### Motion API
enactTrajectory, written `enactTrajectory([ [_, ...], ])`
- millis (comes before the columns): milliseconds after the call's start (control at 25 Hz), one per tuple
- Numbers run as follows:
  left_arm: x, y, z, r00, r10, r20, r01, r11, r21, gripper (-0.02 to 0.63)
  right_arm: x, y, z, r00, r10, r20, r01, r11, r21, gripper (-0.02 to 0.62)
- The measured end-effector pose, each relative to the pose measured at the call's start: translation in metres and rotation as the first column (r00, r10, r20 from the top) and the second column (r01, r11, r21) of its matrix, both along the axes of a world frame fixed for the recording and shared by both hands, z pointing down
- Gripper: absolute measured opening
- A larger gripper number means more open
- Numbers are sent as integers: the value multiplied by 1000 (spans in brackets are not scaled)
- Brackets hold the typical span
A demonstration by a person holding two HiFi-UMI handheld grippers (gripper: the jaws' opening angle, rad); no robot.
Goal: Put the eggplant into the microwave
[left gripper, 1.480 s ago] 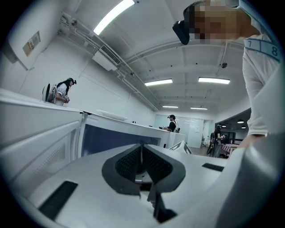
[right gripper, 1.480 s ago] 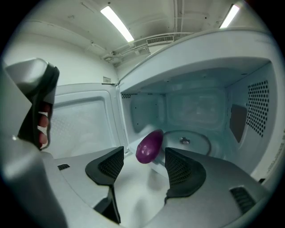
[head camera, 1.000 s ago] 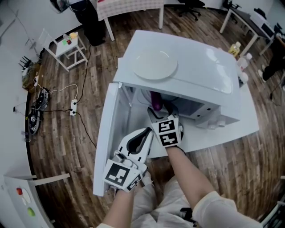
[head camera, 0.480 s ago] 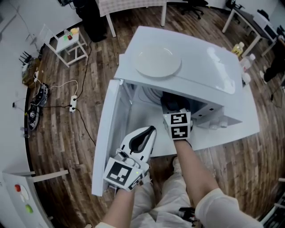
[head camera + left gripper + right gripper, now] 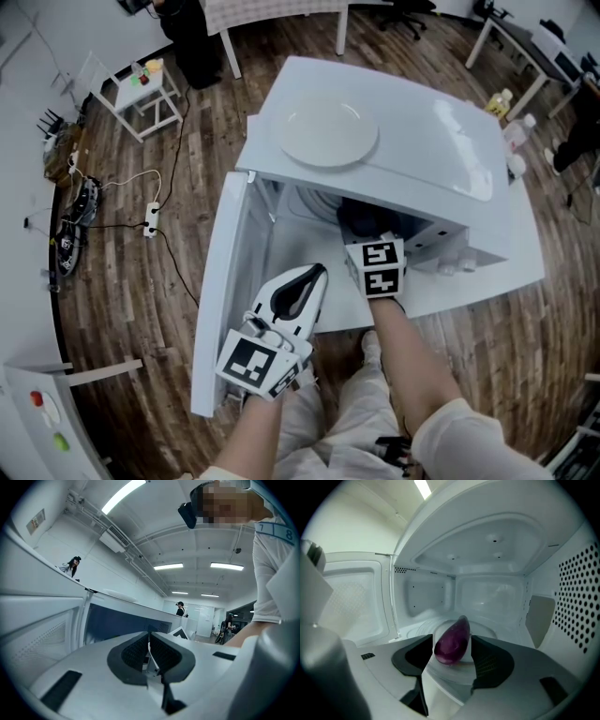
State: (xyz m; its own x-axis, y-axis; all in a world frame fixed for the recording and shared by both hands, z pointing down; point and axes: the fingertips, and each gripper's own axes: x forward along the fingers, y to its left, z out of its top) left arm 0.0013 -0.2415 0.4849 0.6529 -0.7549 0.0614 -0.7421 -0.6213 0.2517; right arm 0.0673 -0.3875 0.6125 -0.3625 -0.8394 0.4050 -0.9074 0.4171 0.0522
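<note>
The eggplant (image 5: 452,641) is inside the microwave (image 5: 441,159), lying on the glass turntable (image 5: 486,627) with its rounded purple end toward the opening and its narrower end pointing at the back wall. It sits right between the two jaws of the right hand-held gripper (image 5: 452,636), which reaches into the cavity and tilts a little downward. Those jaws stand wide and have just been opening: the left pad is right at the eggplant's skin, and a thin strip of white shows between the eggplant and the right pad, so they flank it rather than squeeze it. From the head view only this gripper's marker cube (image 5: 377,267) and the person's forearm show at the mouth of the oven; the eggplant itself is hidden under the roof there.

The microwave door (image 5: 223,291) hangs fully open, swung out to the left. The left hand-held gripper (image 5: 317,274) is held level outside, just in front of the open door, with its jaws closed together on nothing. A white plate (image 5: 328,133) rests on top of the microwave. Wooden floor (image 5: 141,309) surrounds everything.
</note>
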Motion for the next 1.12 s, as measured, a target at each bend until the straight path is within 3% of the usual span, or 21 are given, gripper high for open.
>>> enactTrajectory([
  [80, 1, -1, 0, 1000, 1, -1, -1, 1000, -2, 3, 1, 2, -5, 1000, 1, 11, -1, 1000, 12, 273],
  [720, 16, 2, -11, 1000, 28, 2, -28, 1000, 6, 3, -13, 59, -61, 984, -100, 145, 84, 990, 111, 275],
  [1120, 16, 12, -24, 999, 42, 1, -42, 999, 32, 3, -17, 106, -94, 975, -156, 157, 131, 979, 158, 273],
])
